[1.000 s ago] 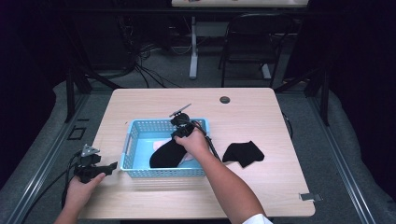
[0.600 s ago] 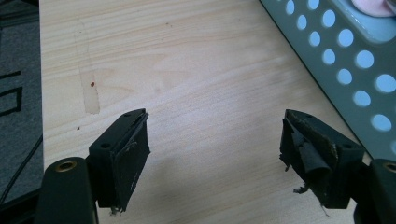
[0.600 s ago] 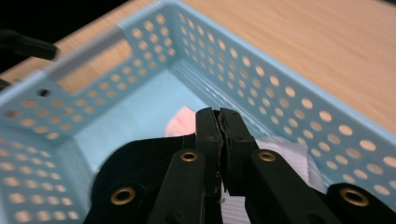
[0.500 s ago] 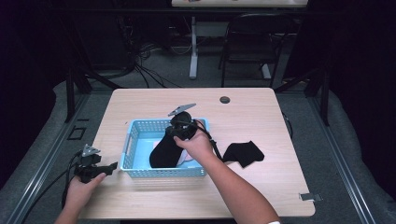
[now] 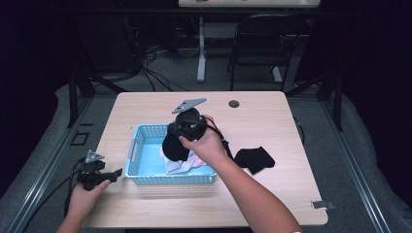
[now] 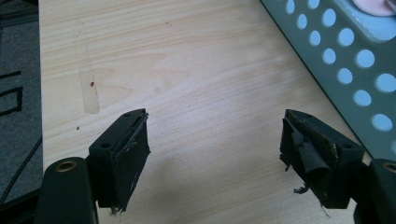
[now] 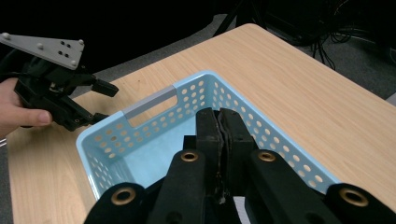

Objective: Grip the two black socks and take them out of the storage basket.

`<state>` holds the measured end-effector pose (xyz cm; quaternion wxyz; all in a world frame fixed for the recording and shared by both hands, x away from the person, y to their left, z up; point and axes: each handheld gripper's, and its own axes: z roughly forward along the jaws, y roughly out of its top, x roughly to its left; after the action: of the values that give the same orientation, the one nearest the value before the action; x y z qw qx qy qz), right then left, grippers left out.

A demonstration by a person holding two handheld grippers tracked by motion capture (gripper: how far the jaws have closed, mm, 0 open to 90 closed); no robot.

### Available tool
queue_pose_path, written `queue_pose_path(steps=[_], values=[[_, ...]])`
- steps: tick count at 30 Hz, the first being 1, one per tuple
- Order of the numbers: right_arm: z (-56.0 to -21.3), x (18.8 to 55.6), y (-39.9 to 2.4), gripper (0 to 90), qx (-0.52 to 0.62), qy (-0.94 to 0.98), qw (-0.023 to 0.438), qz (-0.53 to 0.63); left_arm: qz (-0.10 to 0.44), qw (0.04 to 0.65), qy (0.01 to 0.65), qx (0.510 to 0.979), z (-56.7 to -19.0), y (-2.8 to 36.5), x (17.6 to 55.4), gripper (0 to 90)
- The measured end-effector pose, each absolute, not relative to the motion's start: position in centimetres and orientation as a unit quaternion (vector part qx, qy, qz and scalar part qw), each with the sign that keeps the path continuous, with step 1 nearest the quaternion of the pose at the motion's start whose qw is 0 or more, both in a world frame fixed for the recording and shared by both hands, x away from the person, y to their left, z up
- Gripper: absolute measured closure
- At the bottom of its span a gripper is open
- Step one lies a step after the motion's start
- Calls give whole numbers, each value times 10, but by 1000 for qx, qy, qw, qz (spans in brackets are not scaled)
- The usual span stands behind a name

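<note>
Your right gripper (image 5: pixel 176 141), jaws clamped on a black sock (image 5: pixel 173 147) above the blue basket (image 5: pixel 138 145), could snag its rim, while your left gripper (image 5: pixel 116 173) rests open.

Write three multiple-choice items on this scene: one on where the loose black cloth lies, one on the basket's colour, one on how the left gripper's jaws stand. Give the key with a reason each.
1. Where does the loose black cloth lie?
A. on the table, beside the basket's right side
B. inside the basket
C. on the floor

2. What colour is the basket?
A. red
B. light blue
C. yellow

3. How do the jaws of the left gripper stand?
A. shut on a cloth
B. shut with nothing between
C. wide apart with nothing between

Key: 1 A, the high view shows it flat on the wood, outside the basket's wall. 2 B, its perforated walls are light blue in the high view and right gripper view. 3 C, the left gripper view shows bare table between the two pads.
</note>
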<state>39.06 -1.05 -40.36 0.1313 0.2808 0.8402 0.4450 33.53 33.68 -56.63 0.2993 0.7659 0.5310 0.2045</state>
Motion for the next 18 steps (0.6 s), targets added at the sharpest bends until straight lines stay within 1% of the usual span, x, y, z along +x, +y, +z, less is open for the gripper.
queue_pose_path(steps=[7,18], values=[[-387,383,-20,873,273,839,146,447,204,299,531,766,-566,337,335,237],[-377,377,-37,873,273,833,155,456,204,298,532,766,-567,336,336,237]])
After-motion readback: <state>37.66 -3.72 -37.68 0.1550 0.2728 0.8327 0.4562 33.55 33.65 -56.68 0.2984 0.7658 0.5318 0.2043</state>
